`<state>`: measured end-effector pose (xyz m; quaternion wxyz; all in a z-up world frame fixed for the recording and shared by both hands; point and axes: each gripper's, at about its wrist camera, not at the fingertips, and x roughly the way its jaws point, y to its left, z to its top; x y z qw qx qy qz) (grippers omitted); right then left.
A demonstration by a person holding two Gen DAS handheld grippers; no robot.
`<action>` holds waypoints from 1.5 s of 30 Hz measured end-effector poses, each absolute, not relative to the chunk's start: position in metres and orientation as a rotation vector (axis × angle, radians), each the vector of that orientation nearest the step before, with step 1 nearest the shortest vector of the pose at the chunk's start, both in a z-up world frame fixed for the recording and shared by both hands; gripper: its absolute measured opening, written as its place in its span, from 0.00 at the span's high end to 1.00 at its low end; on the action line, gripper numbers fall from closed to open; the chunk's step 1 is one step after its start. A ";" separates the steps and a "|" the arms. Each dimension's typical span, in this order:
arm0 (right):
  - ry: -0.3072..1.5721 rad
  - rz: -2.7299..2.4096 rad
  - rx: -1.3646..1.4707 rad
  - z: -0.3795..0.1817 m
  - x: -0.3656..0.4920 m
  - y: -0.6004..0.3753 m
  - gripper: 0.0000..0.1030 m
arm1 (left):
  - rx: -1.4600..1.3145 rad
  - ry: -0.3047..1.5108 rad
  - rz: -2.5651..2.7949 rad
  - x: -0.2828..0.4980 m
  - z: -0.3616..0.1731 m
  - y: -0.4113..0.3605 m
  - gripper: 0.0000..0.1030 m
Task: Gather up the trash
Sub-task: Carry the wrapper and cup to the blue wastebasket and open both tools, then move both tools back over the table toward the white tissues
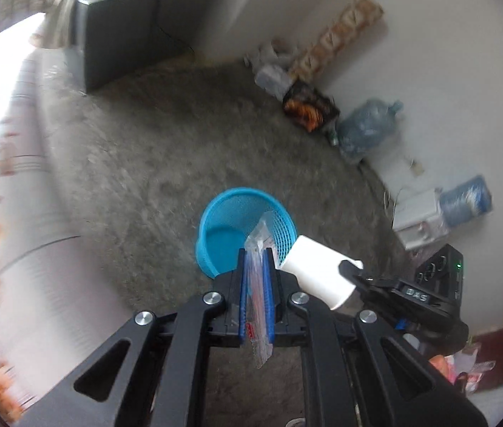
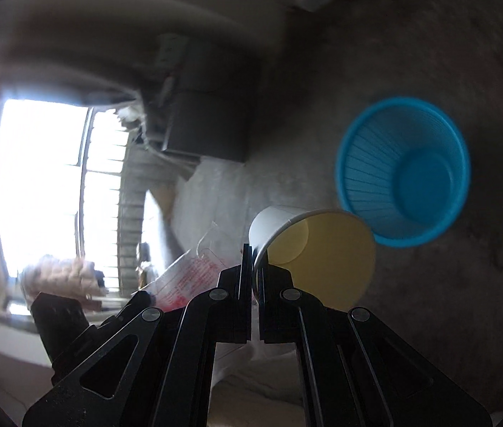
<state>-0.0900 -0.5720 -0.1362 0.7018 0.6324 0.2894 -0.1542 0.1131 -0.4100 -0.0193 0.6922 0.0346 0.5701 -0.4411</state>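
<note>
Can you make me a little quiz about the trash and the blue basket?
1. True or false: the blue basket lies tipped over.
2. What does the left hand-held gripper pinch?
A. clear plastic wrapper
B. spoon
C. sock
3. Fill in: the right hand-held gripper grips the paper cup by its ____.

Key: 1 false, it stands upright; 2 A; 3 rim.

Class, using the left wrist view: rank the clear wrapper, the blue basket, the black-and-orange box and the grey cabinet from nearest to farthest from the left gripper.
1. Clear wrapper: clamped in the left gripper.
2. Blue basket: on the floor just ahead of the fingertips.
3. Black-and-orange box: against the wall, ahead to the right.
4. Grey cabinet: far corner, upper left.
</note>
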 end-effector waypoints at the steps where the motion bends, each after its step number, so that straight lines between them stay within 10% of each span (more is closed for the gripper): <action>1: 0.647 -0.360 1.430 -0.147 -0.091 -0.581 0.98 | 0.097 1.283 -0.979 0.111 -0.027 -0.422 0.93; 6: 0.682 -0.417 1.537 -0.199 -0.083 -0.620 0.94 | 0.203 1.310 -0.976 0.107 -0.070 -0.486 0.85; 11: 0.780 -0.527 1.616 -0.259 -0.063 -0.650 0.49 | 0.287 1.326 -0.909 0.114 -0.109 -0.516 0.53; 45: 0.910 -0.401 1.209 -0.190 -0.091 -0.549 0.41 | 0.018 1.031 -0.902 0.130 0.029 -0.298 0.15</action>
